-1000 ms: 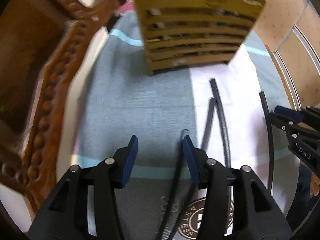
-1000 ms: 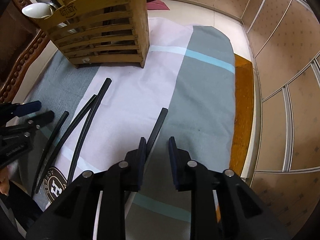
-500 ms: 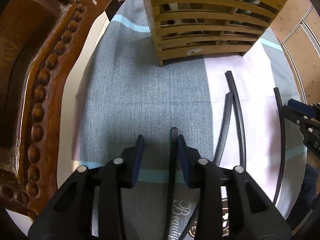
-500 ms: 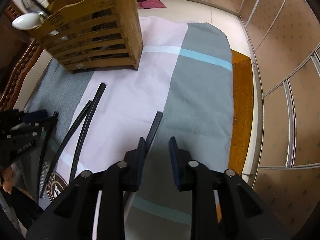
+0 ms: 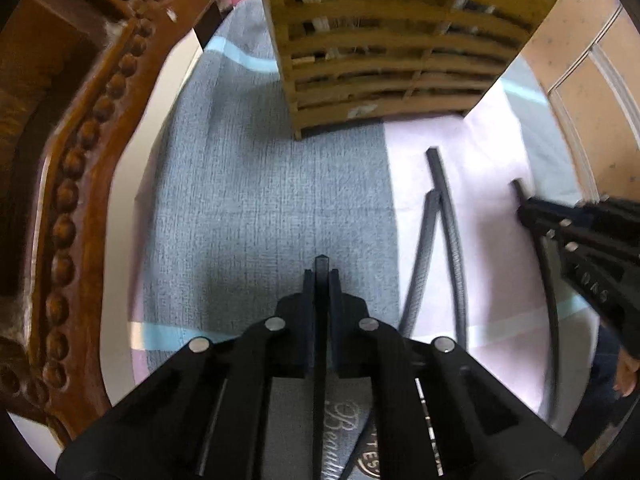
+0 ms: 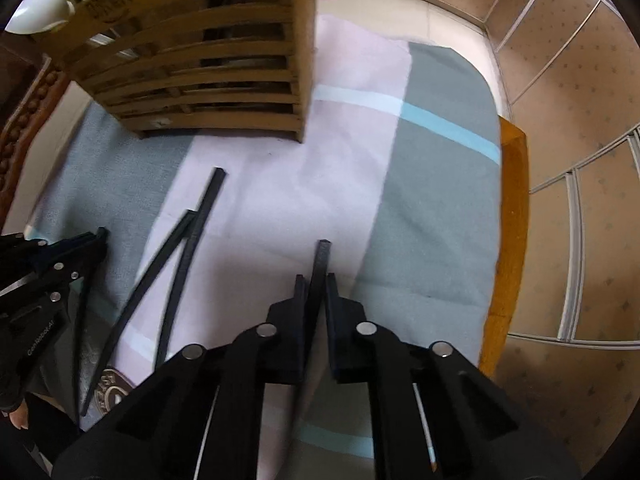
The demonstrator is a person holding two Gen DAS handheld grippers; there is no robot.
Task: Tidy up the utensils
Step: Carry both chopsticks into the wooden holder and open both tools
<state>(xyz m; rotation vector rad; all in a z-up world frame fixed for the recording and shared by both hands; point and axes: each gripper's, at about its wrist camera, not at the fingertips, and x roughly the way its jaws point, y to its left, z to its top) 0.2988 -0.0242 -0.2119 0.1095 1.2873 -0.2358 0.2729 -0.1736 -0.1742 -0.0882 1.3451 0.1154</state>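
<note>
My left gripper is shut on a black chopstick, whose tip pokes out just past the pads, above the grey part of the cloth. My right gripper is shut on another black chopstick, held over the pink and grey cloth. Two more black chopsticks lie crossed on the pink strip between the grippers; they also show in the right wrist view. The slatted wooden utensil holder stands at the far end of the cloth, seen too in the right wrist view.
A carved wooden chair frame runs along the left. A white spoon sticks out of the holder. The cloth's right edge ends at an orange wooden edge, with tiled floor beyond. The right gripper shows at the left view's right side.
Both grippers have closed on their chopsticks: the left from wide open, the right from a narrow gap. Both have moved closer to the holder.
</note>
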